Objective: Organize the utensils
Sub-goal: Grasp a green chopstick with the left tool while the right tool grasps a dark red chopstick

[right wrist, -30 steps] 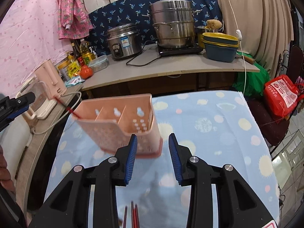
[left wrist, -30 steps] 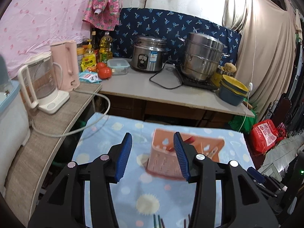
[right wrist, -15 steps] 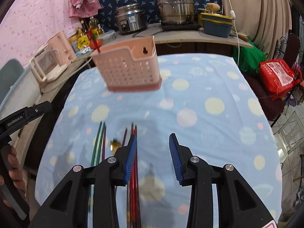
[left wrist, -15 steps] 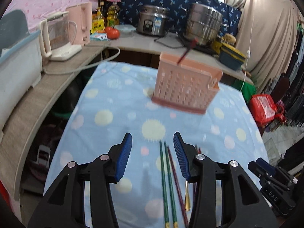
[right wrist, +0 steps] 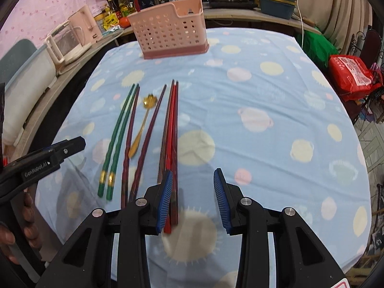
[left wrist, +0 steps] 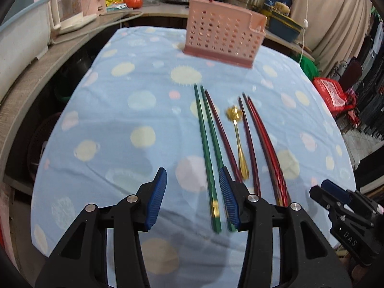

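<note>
Both wrist views look down-forward, near; share chopsticks (left wrist: pixel 208 144) and basket (right wrist: pixel 168 27).

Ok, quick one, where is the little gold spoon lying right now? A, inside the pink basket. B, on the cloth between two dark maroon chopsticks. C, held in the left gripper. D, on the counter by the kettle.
B: the gold spoon lies flat on the dotted tablecloth with a dark maroon chopstick on either side, well short of the pink basket, and both grippers are open and empty.
</note>
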`<state>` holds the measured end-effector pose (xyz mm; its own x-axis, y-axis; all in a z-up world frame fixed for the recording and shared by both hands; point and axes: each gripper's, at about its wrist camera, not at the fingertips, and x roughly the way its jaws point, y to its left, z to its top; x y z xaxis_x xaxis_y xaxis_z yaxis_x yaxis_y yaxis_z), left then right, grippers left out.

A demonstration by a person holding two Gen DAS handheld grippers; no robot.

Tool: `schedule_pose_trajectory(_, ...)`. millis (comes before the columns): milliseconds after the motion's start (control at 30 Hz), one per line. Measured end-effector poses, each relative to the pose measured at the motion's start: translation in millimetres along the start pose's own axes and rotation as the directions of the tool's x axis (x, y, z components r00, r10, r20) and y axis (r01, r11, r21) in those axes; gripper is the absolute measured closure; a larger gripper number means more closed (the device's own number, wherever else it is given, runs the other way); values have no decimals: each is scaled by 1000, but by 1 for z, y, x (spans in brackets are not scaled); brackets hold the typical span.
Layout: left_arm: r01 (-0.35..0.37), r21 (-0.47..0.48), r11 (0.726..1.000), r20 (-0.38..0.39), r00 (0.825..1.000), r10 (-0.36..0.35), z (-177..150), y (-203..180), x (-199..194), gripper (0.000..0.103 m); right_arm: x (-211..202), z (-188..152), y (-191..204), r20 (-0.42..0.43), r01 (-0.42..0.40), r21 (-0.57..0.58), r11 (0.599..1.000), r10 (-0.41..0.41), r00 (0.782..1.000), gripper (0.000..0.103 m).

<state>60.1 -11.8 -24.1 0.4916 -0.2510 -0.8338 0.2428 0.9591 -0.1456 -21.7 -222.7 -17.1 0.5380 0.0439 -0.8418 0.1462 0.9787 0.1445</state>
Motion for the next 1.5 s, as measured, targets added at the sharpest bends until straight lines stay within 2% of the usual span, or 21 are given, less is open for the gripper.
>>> schedule_pose_trajectory(200,18,28,999,-41,999,-17,-26,-7,9,60,0,-12,-9,-17,12,23,1000,-11,1000,68)
schedule_pose_trajectory(467,20,38,999,-76,997,-17,-35,-10,23,62,2,-16,-5,-29,8,9,1000,-8,1000,68)
schedule_pose_trajectory(600,7,46,999,-70,998,-4,-37,-10,25,64,5,-18,-5,-36,5,7,1000,-5,999,68)
schedule_pose_trajectory(833,-14,61,998,-63,998,18,-36,-8,26,80,8,-18,-1,-44,-2,-6,1000,1,999,68)
schedule_pose_trajectory(967,0,57,998,-65,998,4,-36,-6,27,95,12,-19,3,-57,-11,-19,1000,10,998,68)
schedule_pose_trajectory(1500,0,54,999,-63,998,3,-36,-8,29,96,24,-20,10,-68,-3,-52,999,-1,998,74)
